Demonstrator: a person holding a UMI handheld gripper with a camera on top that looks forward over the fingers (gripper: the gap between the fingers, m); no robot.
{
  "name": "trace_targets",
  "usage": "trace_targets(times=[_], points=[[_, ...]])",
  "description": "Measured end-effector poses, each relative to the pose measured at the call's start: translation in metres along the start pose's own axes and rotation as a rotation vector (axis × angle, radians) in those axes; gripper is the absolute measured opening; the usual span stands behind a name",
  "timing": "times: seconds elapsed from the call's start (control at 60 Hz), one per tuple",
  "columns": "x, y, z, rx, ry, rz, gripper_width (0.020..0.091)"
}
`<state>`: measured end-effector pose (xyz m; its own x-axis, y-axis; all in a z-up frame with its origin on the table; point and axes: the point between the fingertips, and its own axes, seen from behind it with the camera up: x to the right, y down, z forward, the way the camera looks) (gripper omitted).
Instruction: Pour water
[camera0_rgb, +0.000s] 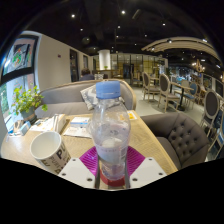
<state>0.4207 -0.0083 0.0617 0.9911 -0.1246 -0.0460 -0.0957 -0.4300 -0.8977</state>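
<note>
A clear plastic water bottle (110, 128) with a blue cap stands upright between my gripper's (112, 166) fingers. Both magenta pads (90, 160) press against its lower body, so the gripper is shut on it. The bottle is lifted above the wooden table (150, 140). A white cup (50, 150) with a dark rim sits on the table to the left of the bottle, its mouth open and facing up. The bottle's base is hidden behind the fingers.
A potted green plant (27, 100) stands at the table's far left. Papers or booklets (72, 126) lie on the table beyond the cup. A grey sofa (180, 128) is to the right, with chairs and tables (170, 90) farther back.
</note>
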Motion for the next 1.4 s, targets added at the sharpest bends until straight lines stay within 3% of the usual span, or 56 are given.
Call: trace_targets(times=[0.2, 0.4, 0.483, 0.517, 0.6, 0.65, 0.717, 0.95, 1.15, 1.4], points=[[0.004, 0.006, 0.007, -0.001, 0.007, 0.028, 0.0343], [0.006, 0.01, 0.001, -0.018, 0.027, 0.016, 0.0466], [0.006, 0.016, 0.002, -0.059, 0.042, 0.017, 0.051], [0.006, 0.021, 0.001, -0.091, 0.046, 0.02, 0.0568], [0.001, 0.025, -0.012, -0.118, 0.036, 0.037, 0.0867], [0.002, 0.025, -0.022, -0.128, 0.051, 0.049, 0.083], [0.006, 0.024, -0.039, -0.15, 0.078, 0.061, 0.0861], [-0.027, 0.024, -0.133, -0.203, 0.143, 0.103, 0.0856], [-0.065, 0.004, -0.223, -0.196, 0.224, 0.049, 0.0856], [-0.111, -0.024, -0.295, -0.154, 0.236, 0.038, 0.0855]])
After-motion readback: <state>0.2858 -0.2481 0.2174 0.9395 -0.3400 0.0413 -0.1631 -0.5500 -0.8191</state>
